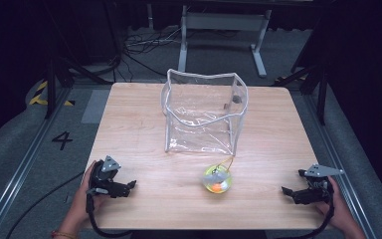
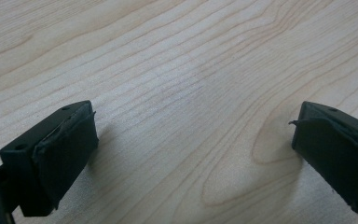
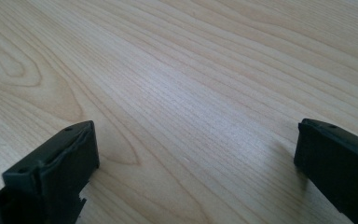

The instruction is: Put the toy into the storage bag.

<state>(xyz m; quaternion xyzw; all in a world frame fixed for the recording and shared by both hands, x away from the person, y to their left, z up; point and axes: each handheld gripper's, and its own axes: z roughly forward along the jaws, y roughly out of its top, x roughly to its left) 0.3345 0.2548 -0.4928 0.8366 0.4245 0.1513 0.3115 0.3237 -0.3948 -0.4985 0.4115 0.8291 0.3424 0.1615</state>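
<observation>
The left hand-held gripper [image 1: 122, 188] rests low at the near left corner of the wooden surface [image 1: 139, 129], its jaws spread wide with nothing between them; in the left gripper view bare wood grain lies between the two black pads [image 2: 65, 149]. The right hand-held gripper [image 1: 292, 191] sits at the near right corner, jaws likewise spread and empty. Between them, nearer the middle, lies a small clear ball [image 1: 217, 179] with yellow and orange inside. Just behind it stands a clear plastic bag [image 1: 204, 112] with white edging, upright and open at the top.
</observation>
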